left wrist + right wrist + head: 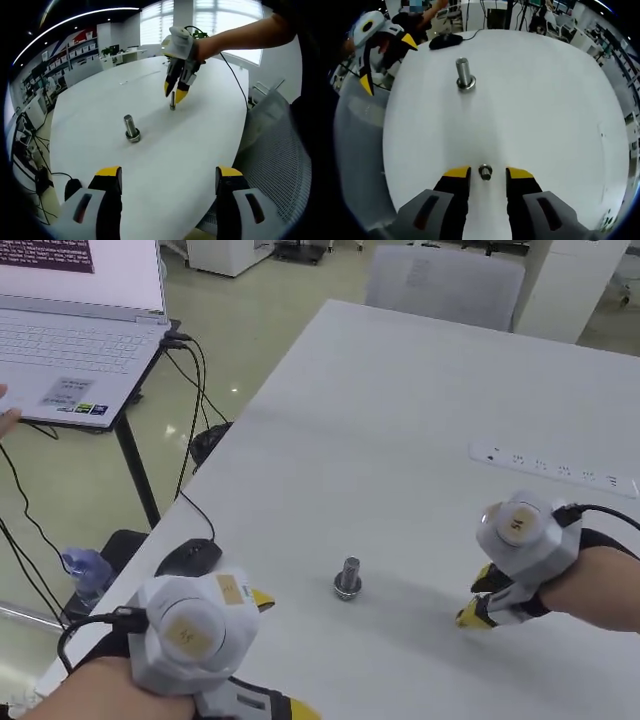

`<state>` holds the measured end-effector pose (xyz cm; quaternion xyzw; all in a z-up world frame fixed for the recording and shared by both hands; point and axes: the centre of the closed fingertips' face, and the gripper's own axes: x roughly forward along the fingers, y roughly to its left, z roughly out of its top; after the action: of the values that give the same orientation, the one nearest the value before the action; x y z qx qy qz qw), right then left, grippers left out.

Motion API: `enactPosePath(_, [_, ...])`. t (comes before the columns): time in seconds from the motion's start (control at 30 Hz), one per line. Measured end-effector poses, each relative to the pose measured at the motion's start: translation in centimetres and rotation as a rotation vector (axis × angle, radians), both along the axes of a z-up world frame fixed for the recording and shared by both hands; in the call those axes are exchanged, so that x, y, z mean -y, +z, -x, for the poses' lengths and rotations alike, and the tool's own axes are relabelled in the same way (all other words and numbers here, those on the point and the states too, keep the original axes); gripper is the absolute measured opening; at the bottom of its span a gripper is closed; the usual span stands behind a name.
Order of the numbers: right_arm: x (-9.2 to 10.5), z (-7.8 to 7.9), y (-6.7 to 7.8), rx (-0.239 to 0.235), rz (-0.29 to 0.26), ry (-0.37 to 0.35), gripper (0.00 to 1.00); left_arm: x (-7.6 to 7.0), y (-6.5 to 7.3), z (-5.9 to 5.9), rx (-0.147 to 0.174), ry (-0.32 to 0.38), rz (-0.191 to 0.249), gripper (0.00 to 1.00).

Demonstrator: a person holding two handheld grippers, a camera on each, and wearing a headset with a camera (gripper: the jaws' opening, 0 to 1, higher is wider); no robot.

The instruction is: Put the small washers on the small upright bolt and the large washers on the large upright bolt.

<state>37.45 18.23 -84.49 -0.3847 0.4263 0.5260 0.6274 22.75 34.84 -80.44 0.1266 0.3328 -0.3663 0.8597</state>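
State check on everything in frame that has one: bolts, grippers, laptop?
large bolt: upright on the table, free.
small bolt: upright, between the right gripper jaws, gaps both sides.
left gripper: open, empty.
right gripper: open, straddling the small bolt.
laptop: lid open, screen lit.

Left gripper [169, 174] and right gripper [487, 172]: grey-white faceted housings, round tan top label, black jaws tipped yellow, black cable [600, 509] each.

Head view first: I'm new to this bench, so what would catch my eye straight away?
A large upright silver metal bolt stands on the white table, bottom centre in the head view. The right gripper's yellow-tipped jaws sit open either side of a small upright silver bolt.
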Motion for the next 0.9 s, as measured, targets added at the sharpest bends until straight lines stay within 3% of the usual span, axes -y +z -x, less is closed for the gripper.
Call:
enactPosePath(0.2, [0.1,0.3,2.0,0.03,-0.095,-0.064,0.35,0.2,0.0,-0.2,0.0,-0.002,0.01,0.76])
enactPosePath(0.3, [0.3,0.6,3.4,0.039,-0.167,-0.106,0.36,0.4,0.7,-0.6,0.007,0.01,0.044,0.76])
enactPosePath(0.33, [0.4,0.4,4.1,0.058,-0.208,-0.127,0.37,0.4,0.8,-0.7,0.009,0.012,0.047,0.76])
enactPosePath(0.5, [1.6,1.1,6.5,0.056,-0.326,-0.235,0.4,0.7,1.2,-0.8,0.017,0.007,0.048,0.77])
enactPosePath(0.6, [2.1,2.0,7.3,0.056,-0.376,-0.243,0.42,0.5,1.2,-0.7,0.016,0.012,0.052,0.78])
enactPosePath(0.73, [3.0,3.6,7.4,0.047,-0.394,-0.258,0.45,0.5,1.4,-0.4,0.014,0.021,0.065,0.78])
enactPosePath(0.9, [3.9,5.2,8.2,0.042,-0.486,-0.309,0.48,0.4,1.6,-0.2,0.007,0.043,0.091,0.78])
